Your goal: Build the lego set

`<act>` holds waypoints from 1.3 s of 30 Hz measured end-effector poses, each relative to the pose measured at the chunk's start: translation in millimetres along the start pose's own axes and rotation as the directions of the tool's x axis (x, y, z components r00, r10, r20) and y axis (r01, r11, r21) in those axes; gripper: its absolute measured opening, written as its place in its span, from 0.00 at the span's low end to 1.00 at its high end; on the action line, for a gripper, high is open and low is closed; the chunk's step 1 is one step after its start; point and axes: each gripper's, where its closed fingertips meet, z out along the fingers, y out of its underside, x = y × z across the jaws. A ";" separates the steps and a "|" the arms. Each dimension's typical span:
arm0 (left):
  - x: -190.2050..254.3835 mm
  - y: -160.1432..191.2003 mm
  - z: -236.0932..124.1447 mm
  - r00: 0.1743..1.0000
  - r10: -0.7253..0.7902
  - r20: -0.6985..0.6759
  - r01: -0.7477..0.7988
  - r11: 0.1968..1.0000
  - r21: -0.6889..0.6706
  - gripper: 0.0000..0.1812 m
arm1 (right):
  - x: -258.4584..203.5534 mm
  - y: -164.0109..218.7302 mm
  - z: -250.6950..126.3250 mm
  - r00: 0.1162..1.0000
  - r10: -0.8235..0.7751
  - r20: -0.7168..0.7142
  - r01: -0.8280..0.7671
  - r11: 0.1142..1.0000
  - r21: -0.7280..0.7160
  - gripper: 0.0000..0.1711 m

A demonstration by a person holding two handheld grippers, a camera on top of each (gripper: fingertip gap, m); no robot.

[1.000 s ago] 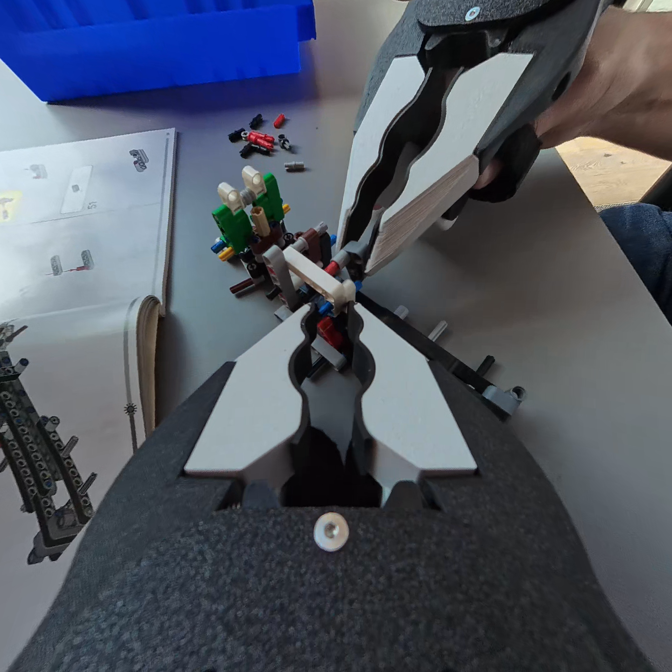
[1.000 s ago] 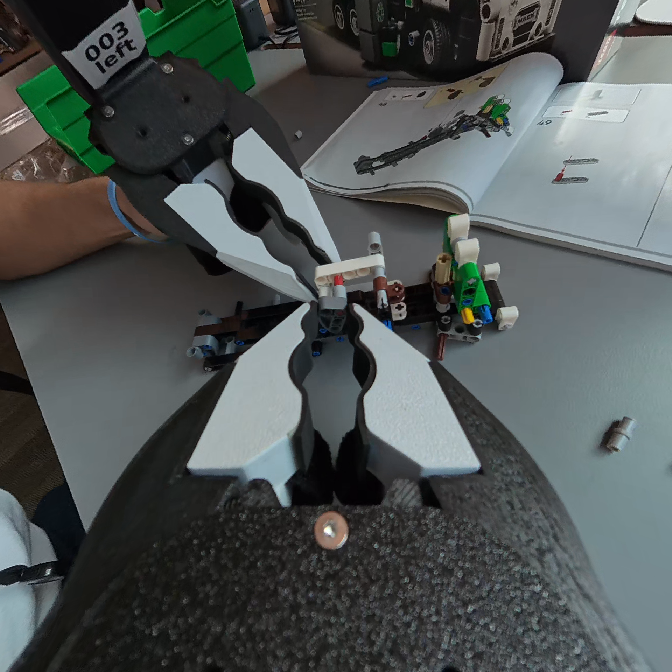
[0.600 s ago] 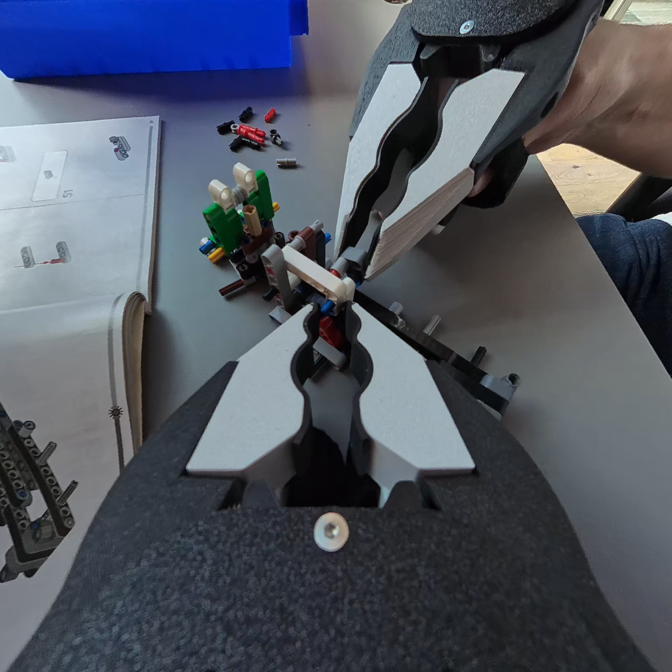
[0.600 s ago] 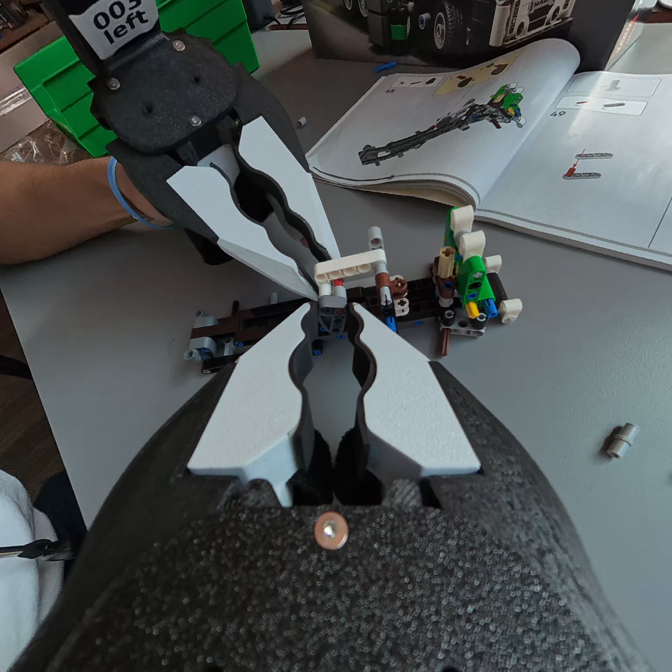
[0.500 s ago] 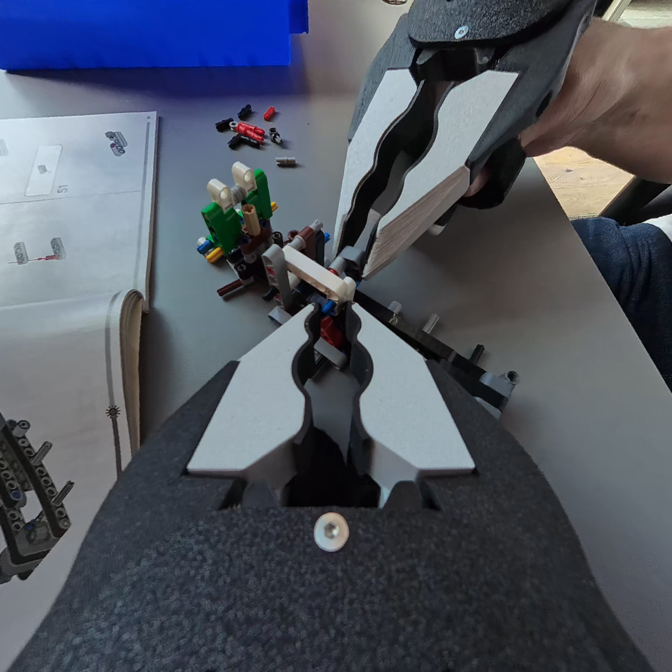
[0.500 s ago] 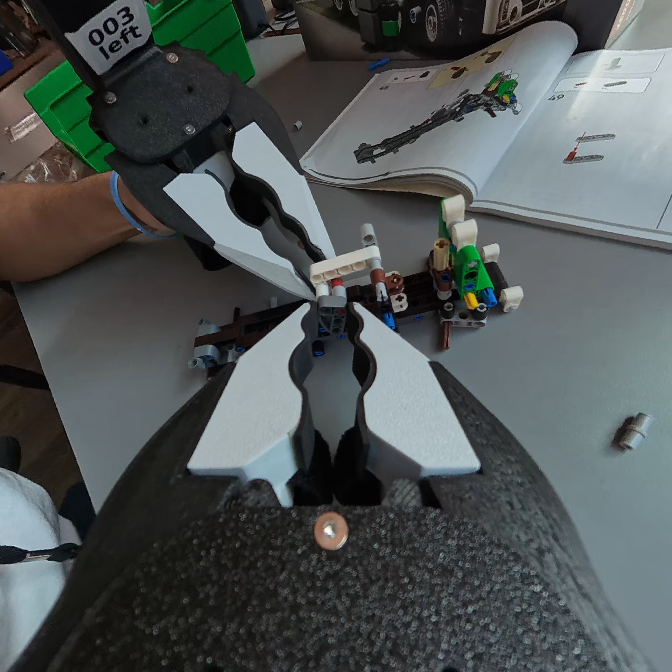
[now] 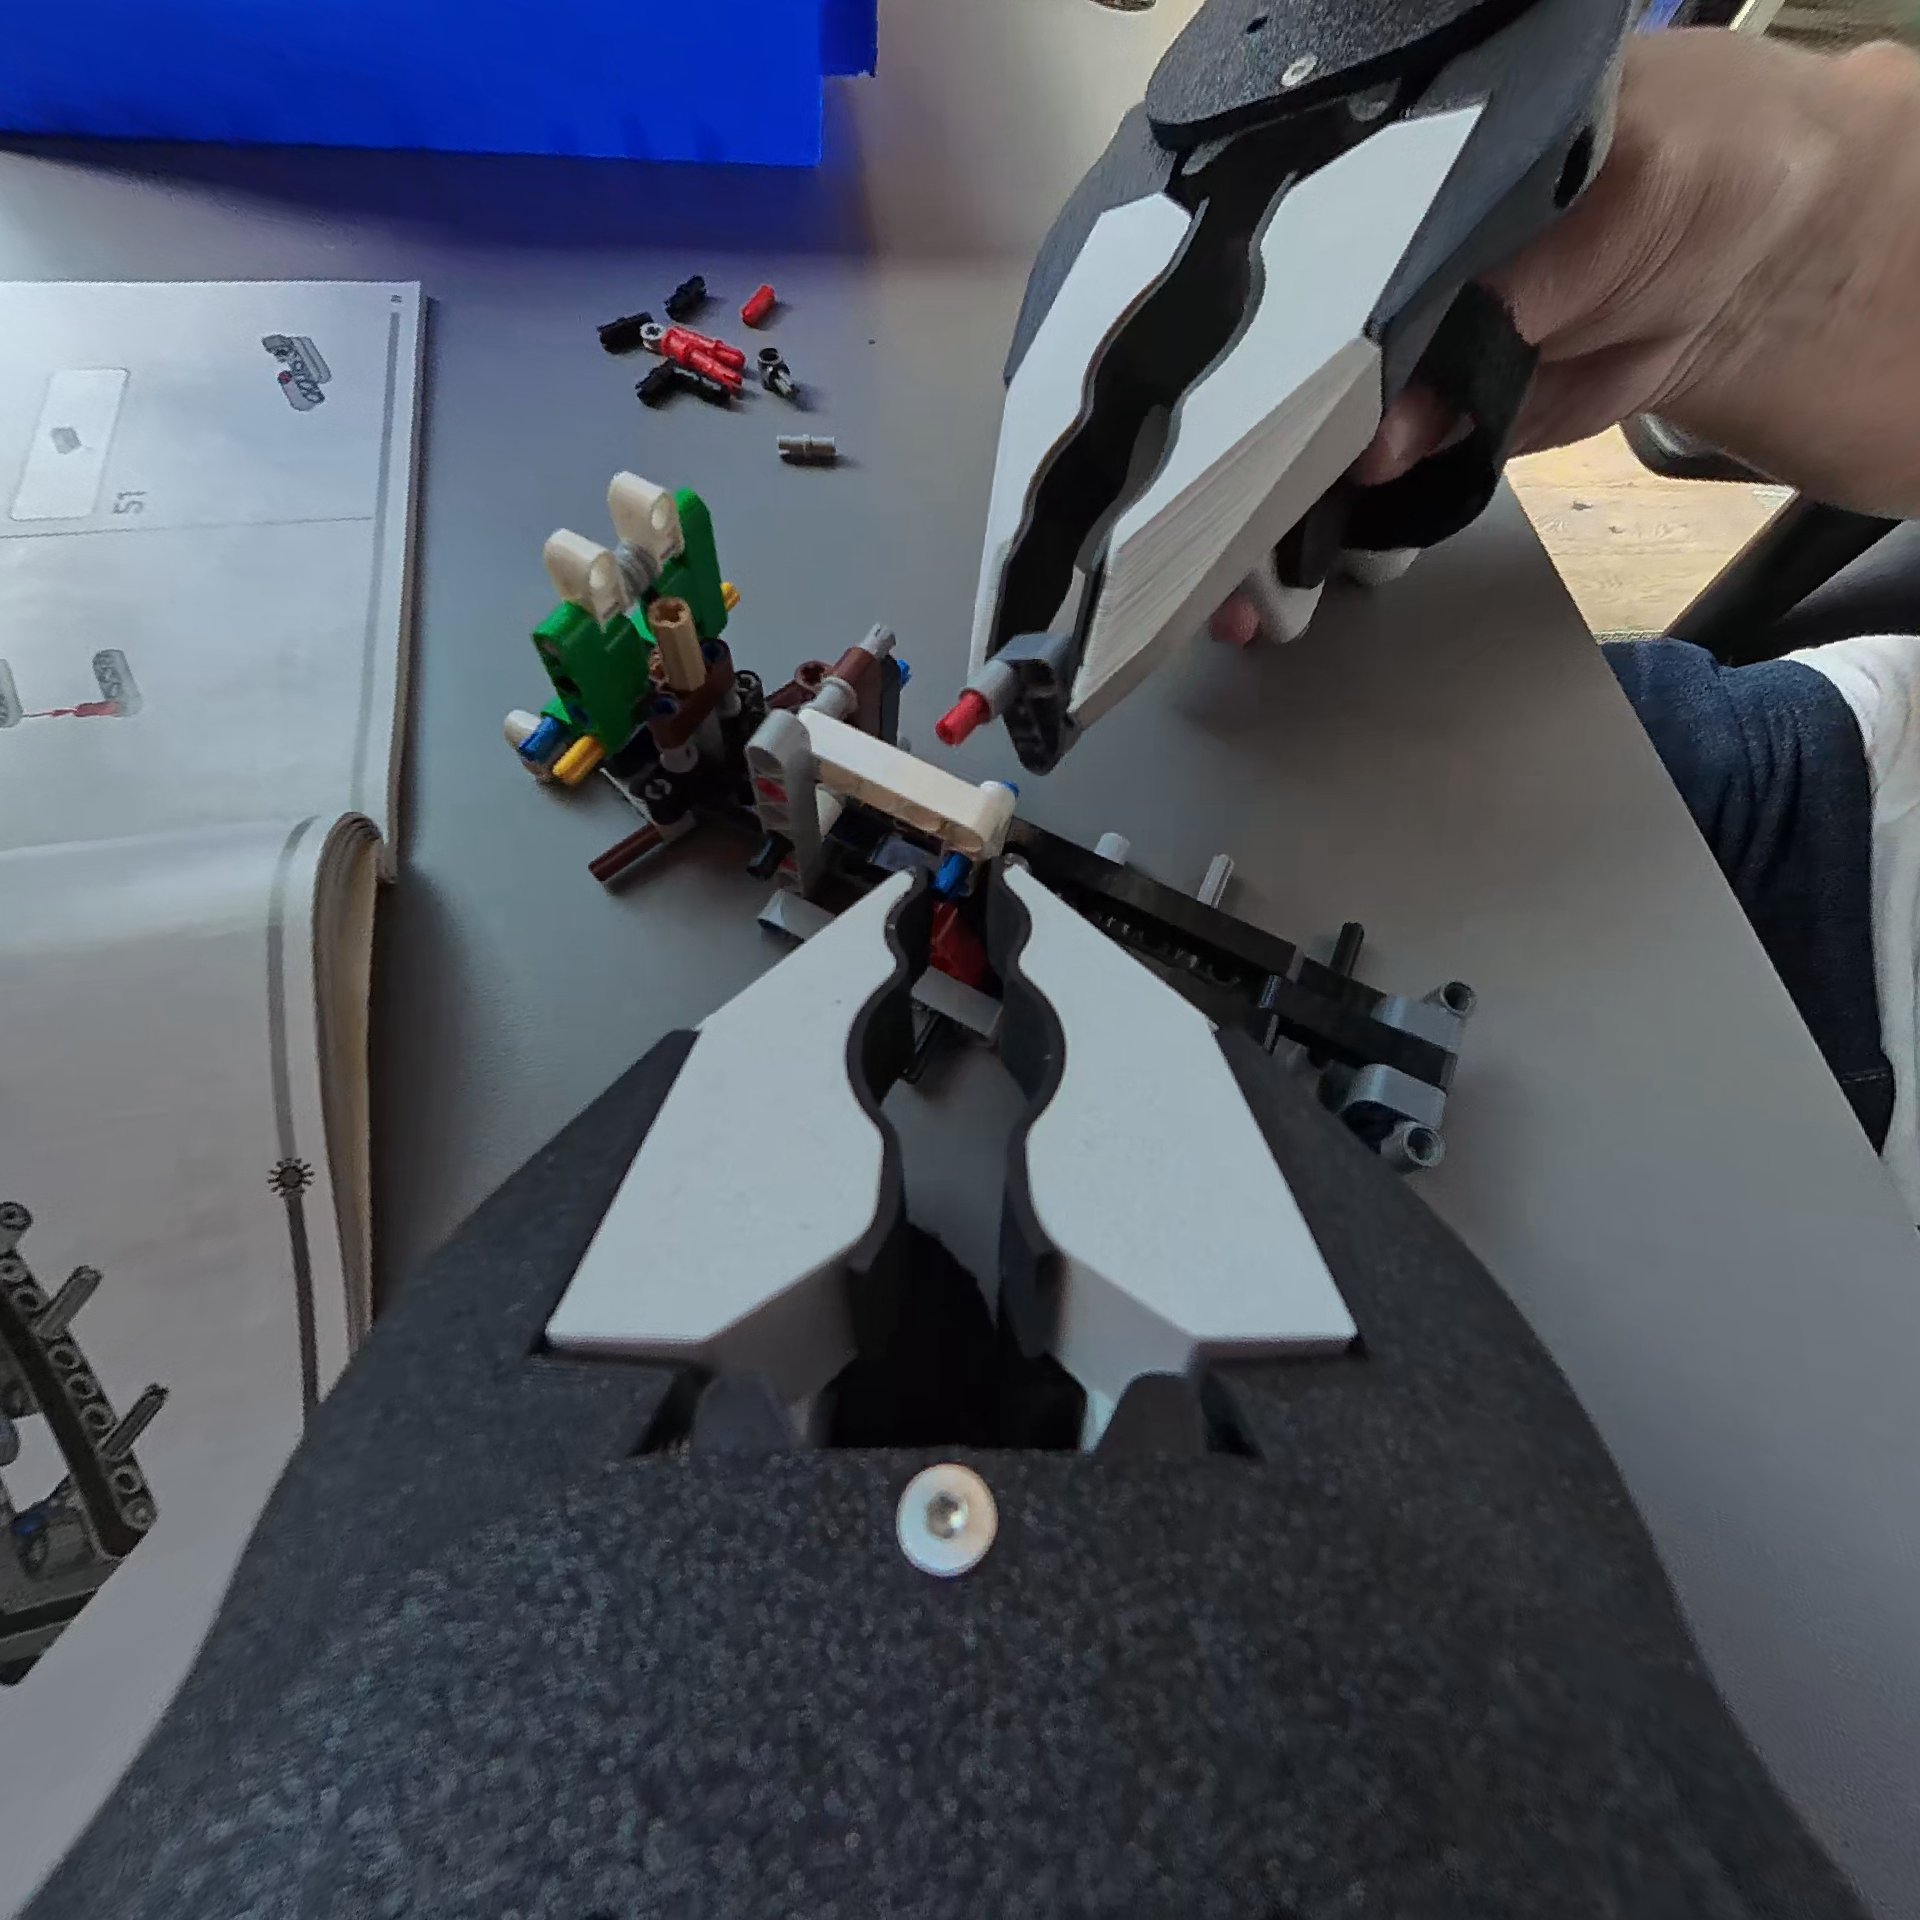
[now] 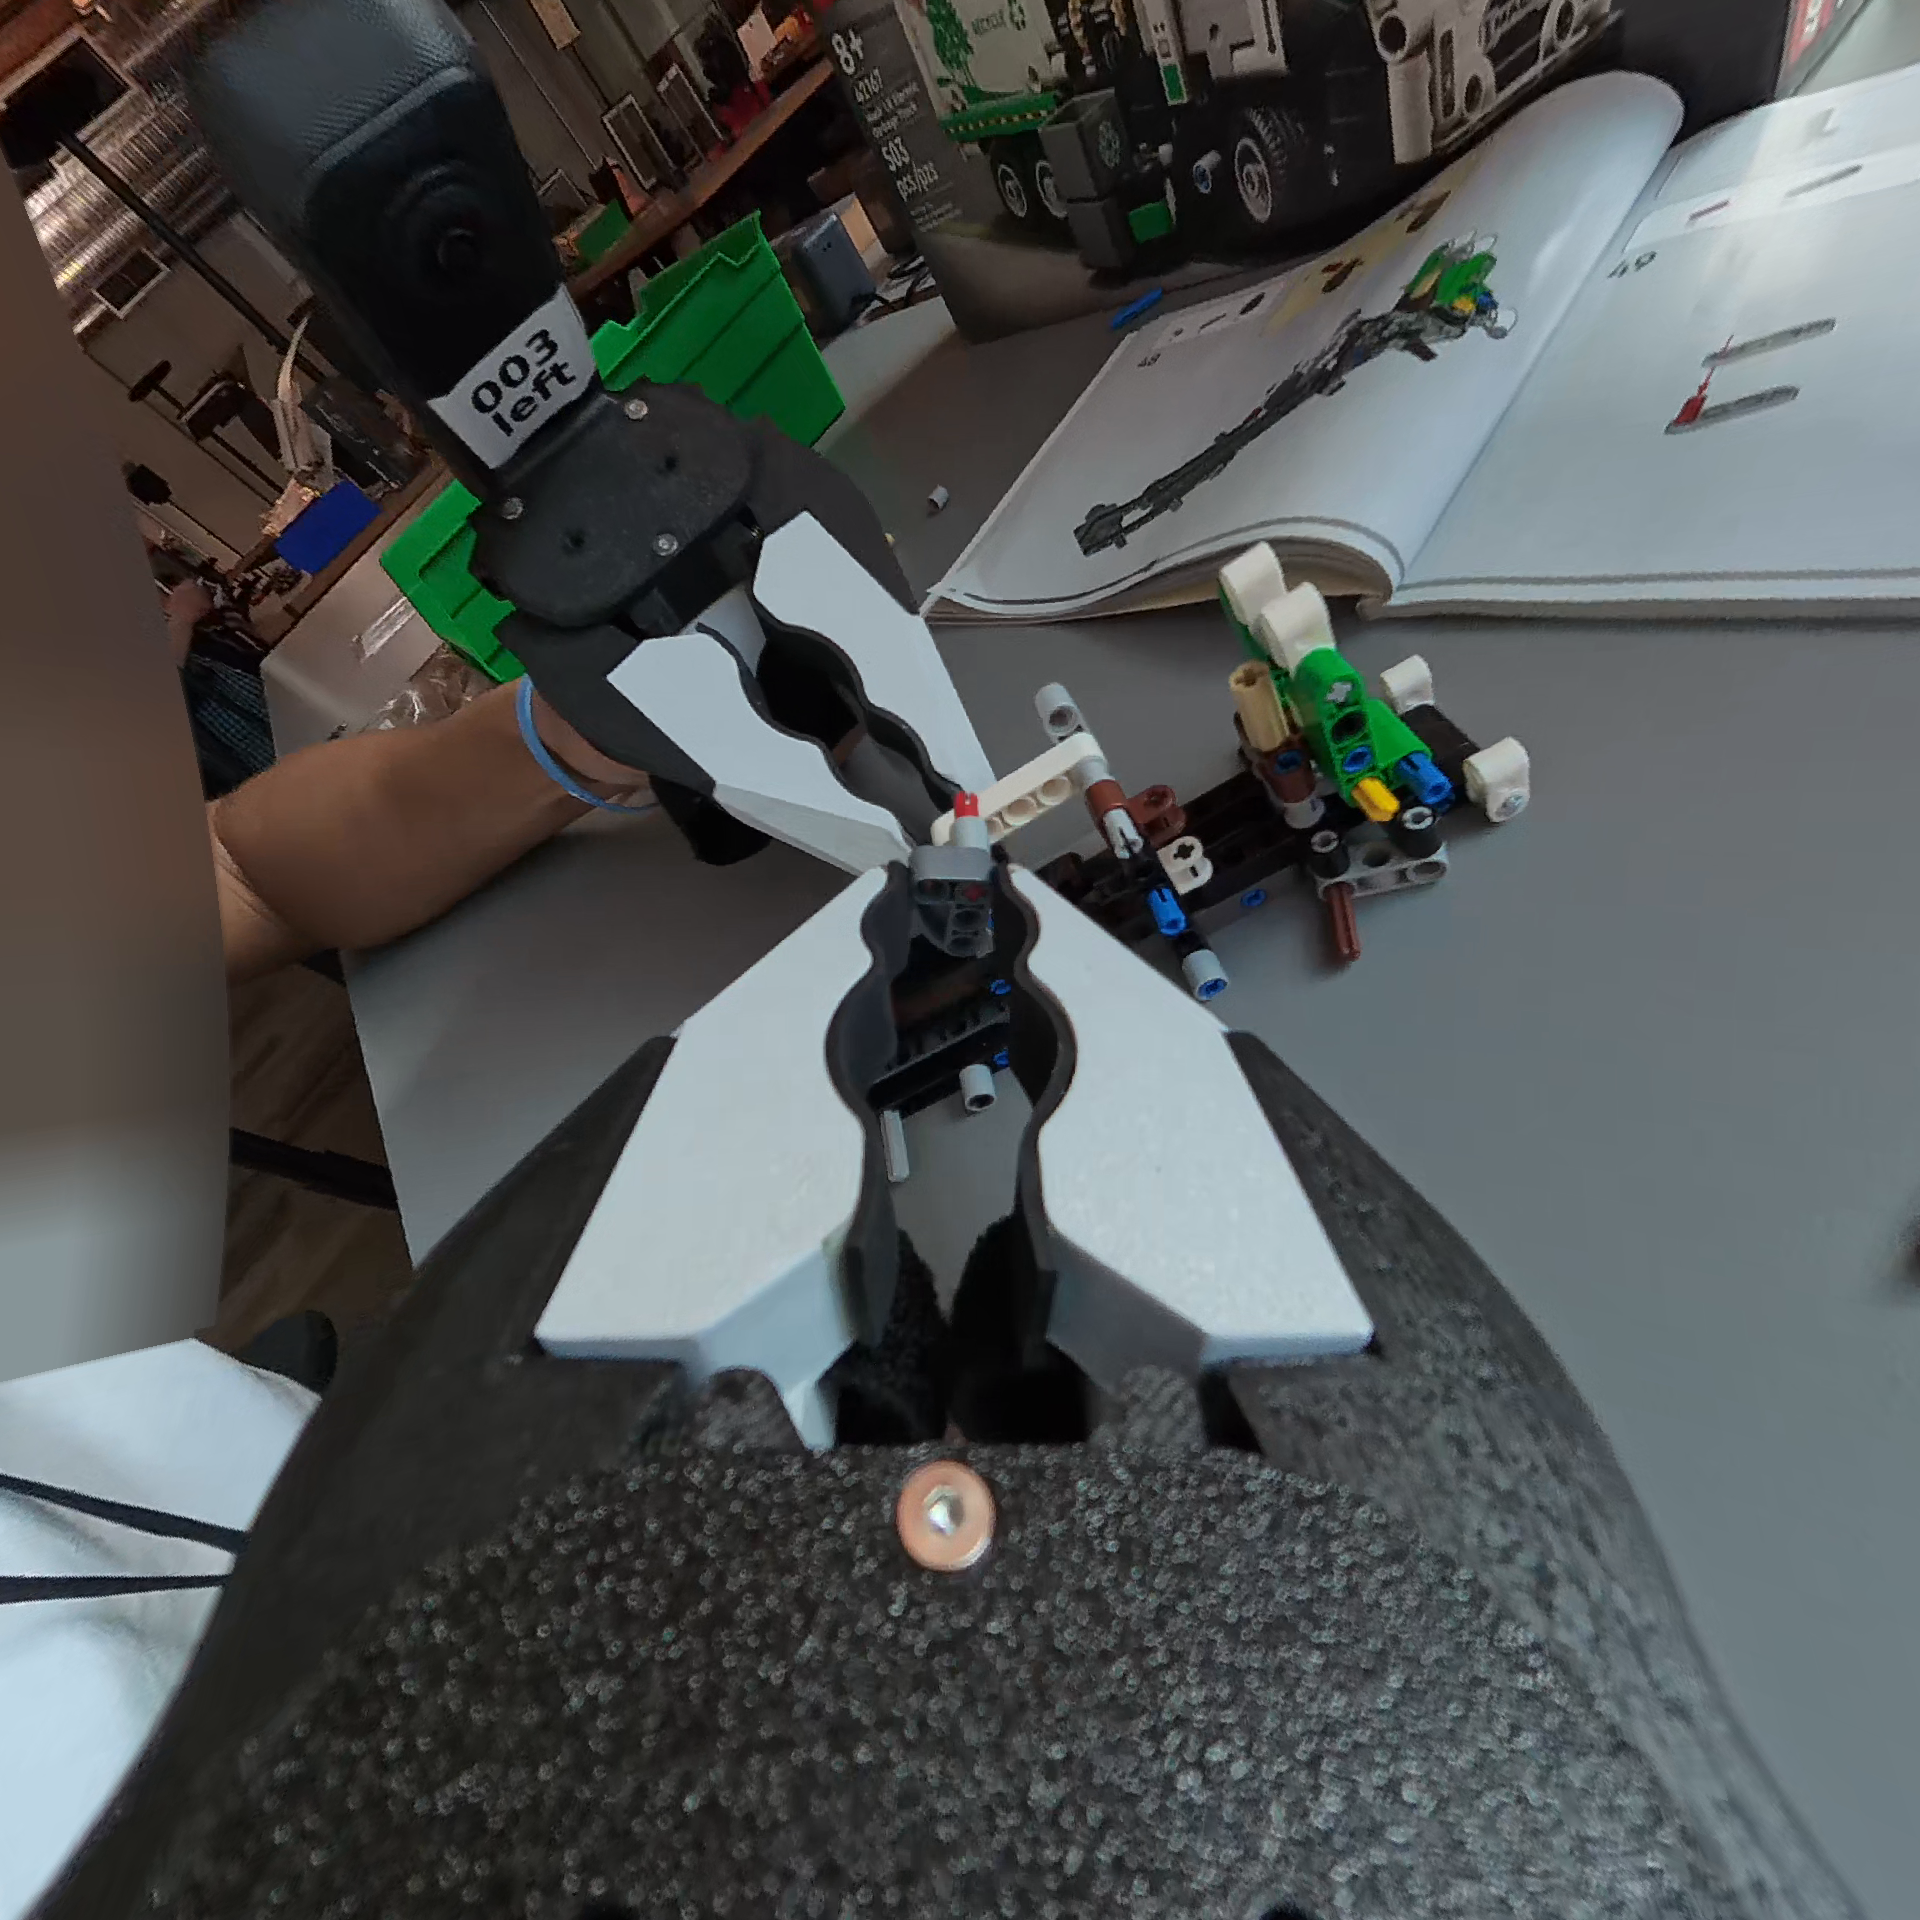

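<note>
The partly built lego model (image 7: 623,634) lies on the grey table, with a green block at one end, a white beam (image 7: 904,790) and a long black frame (image 7: 1195,945). My left gripper (image 7: 958,883) is shut on the model's frame just below the white beam. My right gripper (image 7: 1039,675) is shut on a dark grey connector (image 7: 1023,696) with a red pin (image 7: 961,717), held in the air just above and beside the white beam. In the right wrist view the connector (image 8: 951,904) sits between my right gripper's (image 8: 951,883) tips, with the left gripper (image 8: 925,821) and model (image 8: 1340,727) beyond.
An open instruction booklet (image 7: 187,623) lies left of the model. Loose small red and black pieces (image 7: 696,348) and a grey pin (image 7: 807,447) lie behind it. A blue bin (image 7: 416,62), a green bin (image 8: 707,343) and the set's box (image 8: 1143,125) stand further back.
My right gripper has lifted up and away from the white beam with the grey connector and red pin in it. The left gripper still holds the model.
</note>
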 end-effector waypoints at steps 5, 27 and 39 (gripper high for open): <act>1.3 0.5 0.0 0.999 -0.027 -0.032 0.027 1.000 -0.003 0.04 | 6.2 -2.6 -2.0 0.993 -0.112 -0.024 0.111 0.993 -0.031 0.08; 1.6 0.7 0.3 0.999 -0.021 -0.030 0.021 1.000 -0.006 0.08 | 6.6 2.1 0.3 0.980 -0.188 0.056 0.194 0.972 -0.132 0.08; 27.7 -37.5 -35.0 0.976 0.202 0.075 -0.216 0.921 0.325 0.13 | -50.0 -27.2 17.5 0.866 -0.482 0.133 0.473 0.876 0.094 0.08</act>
